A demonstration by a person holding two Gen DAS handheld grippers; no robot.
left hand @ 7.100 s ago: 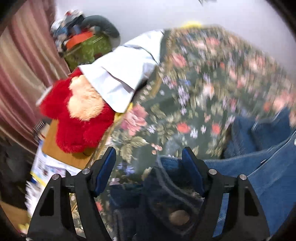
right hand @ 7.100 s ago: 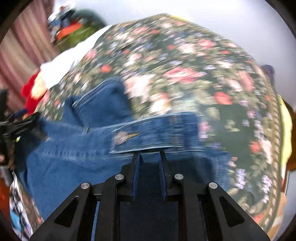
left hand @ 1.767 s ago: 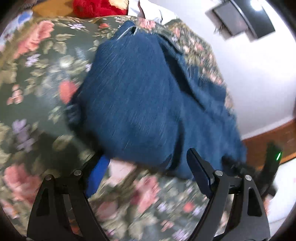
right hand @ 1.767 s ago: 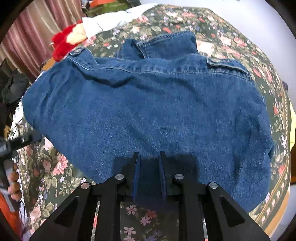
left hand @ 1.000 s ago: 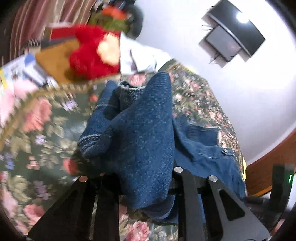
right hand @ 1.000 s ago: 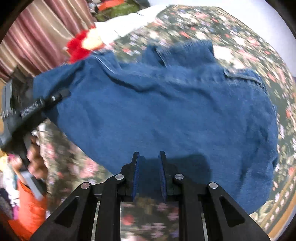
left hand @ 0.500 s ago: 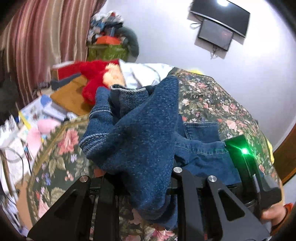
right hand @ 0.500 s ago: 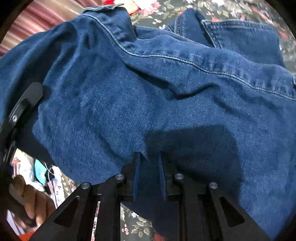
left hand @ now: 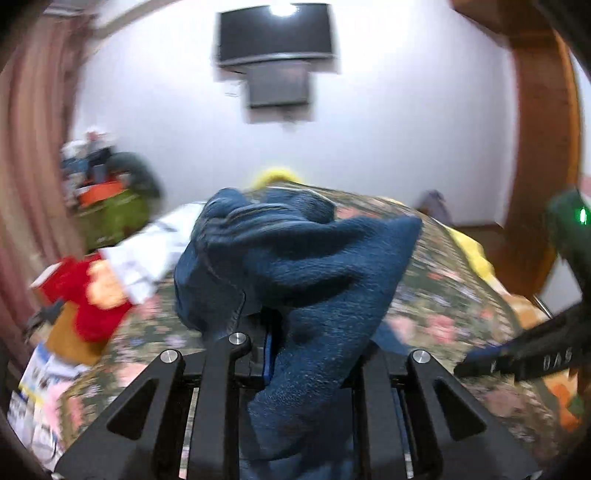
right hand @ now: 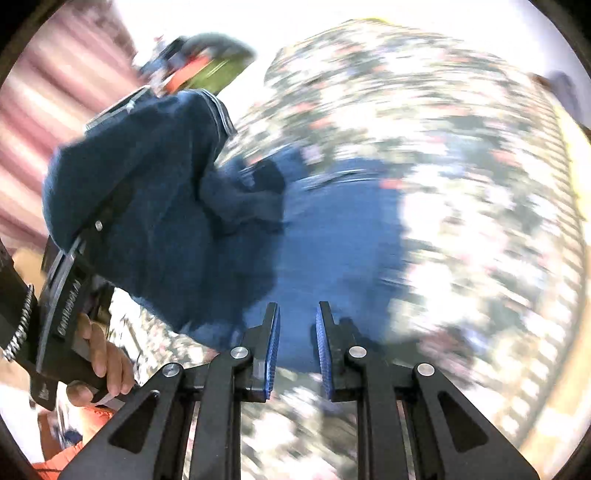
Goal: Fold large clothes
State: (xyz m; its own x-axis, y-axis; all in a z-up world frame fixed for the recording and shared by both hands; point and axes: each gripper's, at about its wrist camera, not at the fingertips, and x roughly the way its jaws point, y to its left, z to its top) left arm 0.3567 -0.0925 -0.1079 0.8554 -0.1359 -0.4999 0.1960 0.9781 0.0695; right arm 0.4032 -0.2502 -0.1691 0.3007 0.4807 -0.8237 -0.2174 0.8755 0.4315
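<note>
Broadly, the bed (left hand: 461,295) with its dark floral cover is filling both views, running from the centre out toward three o'clock in the left wrist view and spreading from twelve to four o'clock in the right wrist view, though much of it is blurring there. Lying on it is the denim jacket (left hand: 295,266), the large garment being folded: one part is bunching up in a heap at the centre of the left wrist view, while in the right wrist view a flatter stretch is lying on the cover at the centre and a lifted fold is hanging at nine to ten o'clock. At twelve o'clock in the left wrist view a dark wall screen (left hand: 275,35) is hanging on the white wall, and at nine o'clock a red plush toy (left hand: 96,295) is sitting beside a white cloth (left hand: 155,247). The left hand-held gripper (left hand: 295,354) is clamping a thick fold of the jacket, with the cloth draping over and hiding its fingers. The right hand-held gripper (right hand: 297,350) is standing slightly apart, its blue pads (right hand: 272,350) gripping nothing, poised just over the near edge of the denim at six o'clock.
</note>
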